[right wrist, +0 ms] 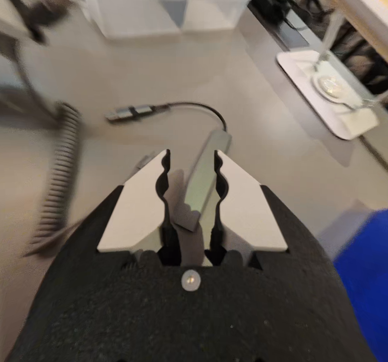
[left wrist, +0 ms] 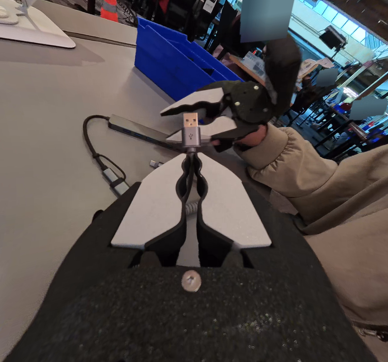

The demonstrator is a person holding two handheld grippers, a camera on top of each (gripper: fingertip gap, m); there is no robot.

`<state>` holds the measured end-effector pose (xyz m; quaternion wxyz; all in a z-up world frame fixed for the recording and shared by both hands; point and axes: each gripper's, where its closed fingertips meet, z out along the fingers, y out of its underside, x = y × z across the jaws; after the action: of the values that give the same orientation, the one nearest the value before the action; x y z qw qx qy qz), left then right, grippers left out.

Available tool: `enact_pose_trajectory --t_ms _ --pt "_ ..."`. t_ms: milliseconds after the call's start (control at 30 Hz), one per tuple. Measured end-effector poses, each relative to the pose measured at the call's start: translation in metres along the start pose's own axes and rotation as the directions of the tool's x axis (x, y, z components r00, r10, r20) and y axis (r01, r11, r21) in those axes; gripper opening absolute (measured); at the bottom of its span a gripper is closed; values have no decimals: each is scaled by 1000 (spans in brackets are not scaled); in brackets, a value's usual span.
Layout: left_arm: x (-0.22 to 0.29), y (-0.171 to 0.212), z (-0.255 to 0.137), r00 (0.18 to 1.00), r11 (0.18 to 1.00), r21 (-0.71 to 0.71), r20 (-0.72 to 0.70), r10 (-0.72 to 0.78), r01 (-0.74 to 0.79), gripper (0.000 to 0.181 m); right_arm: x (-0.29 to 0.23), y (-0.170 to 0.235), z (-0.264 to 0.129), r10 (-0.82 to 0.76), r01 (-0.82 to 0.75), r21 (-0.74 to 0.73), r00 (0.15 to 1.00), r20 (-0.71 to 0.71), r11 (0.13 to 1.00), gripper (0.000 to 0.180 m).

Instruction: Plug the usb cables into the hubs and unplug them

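Observation:
My left gripper is shut on a grey braided USB cable just behind its plug. The USB-A plug sticks out past the fingertips, metal end up. A slim grey hub lies on the table beyond it, with several ports along its near side. My right gripper is open over the hub's right end. In the blurred right wrist view, the hub lies between and below the open fingers of the right gripper. I cannot tell whether they touch it.
The hub's black lead loops left to a grey adapter. A small loose plug lies by my fingertips. A blue bin stands behind the hub, and a white stand base sits far left. A coiled cable hangs at the left. About 12 cm separates my left fingertips from my right.

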<state>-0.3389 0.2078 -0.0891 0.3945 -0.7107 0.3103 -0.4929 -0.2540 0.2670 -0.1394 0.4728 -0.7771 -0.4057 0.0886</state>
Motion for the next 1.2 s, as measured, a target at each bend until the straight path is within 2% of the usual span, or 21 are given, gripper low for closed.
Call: enact_pose_trajectory --t_ms 67,100,167,233,267,300,367,467,500,567,633,667,700,733,800,833,900,933,1000,1100,1200 --pt "-6 0 -1 991 994 -20 73 109 -107 4 -23 -28 -15 144 -175 135 967 209 975 42" --pt "-7 1 0 973 979 -48 108 202 -198 4 -33 -39 -22 226 -287 157 920 321 945 41" --pt "-6 3 2 912 924 -102 153 380 -368 4 -58 -59 -33 346 -481 110 753 559 870 44" --pt "1 5 7 851 865 -133 157 500 -484 4 -67 -70 -35 430 -603 59 631 645 795 45" --pt "4 7 9 828 840 -148 152 540 -521 4 -71 -73 -37 438 -628 51 597 672 777 44" --pt "7 10 12 810 821 -162 144 568 -547 4 -72 -72 -35 452 -630 39 598 663 776 40" --pt "8 14 15 780 792 -194 151 607 -579 4 -79 -65 -34 426 -576 19 627 652 817 16" --pt "10 15 18 773 786 -193 153 615 -587 4 -81 -66 -40 365 -531 64 660 657 845 8" --pt "11 13 17 799 813 -165 157 580 -558 4 -78 -66 -40 338 -509 92 685 646 856 8" --pt "18 9 17 894 902 -103 124 430 -420 31 -58 -59 -34 310 -456 167 789 531 874 7" --pt "36 9 17 987 986 -40 -26 158 -159 41 -42 -64 -42 239 -407 290 847 475 866 7" --pt "48 7 18 989 1000 -6 -145 -13 12 41 -37 -70 -51 182 -370 372 873 452 851 7" --pt "61 1 17 942 981 18 -281 -182 195 41 -34 -76 -60 121 -319 444 900 419 837 7" --pt "71 -10 13 847 929 32 -425 -321 368 41 -34 -84 -70 52 -262 519 922 383 814 7" --pt "81 -36 0 629 794 47 -640 -442 606 51 -44 -99 -90 -60 -200 626 928 368 754 7" --pt "81 -41 -3 593 765 53 -666 -452 642 57 -52 -102 -96 -89 -208 639 912 400 741 7" --pt "82 -33 6 629 784 13 -606 -487 621 61 -63 -108 -102 -119 -218 664 898 423 715 7" --pt "85 -29 9 621 787 -33 -594 -511 616 61 -68 -111 -103 -133 -213 676 897 422 706 7" --pt "92 -31 6 567 768 -74 -630 -531 637 64 -81 -114 -105 -180 -194 677 879 442 710 7" --pt "88 -41 -3 485 721 -67 -696 -530 690 53 -88 -112 -103 -199 -189 672 868 455 716 7" --pt "90 -40 -3 443 706 -99 -715 -541 702 48 -89 -112 -103 -206 -189 673 863 461 715 8"
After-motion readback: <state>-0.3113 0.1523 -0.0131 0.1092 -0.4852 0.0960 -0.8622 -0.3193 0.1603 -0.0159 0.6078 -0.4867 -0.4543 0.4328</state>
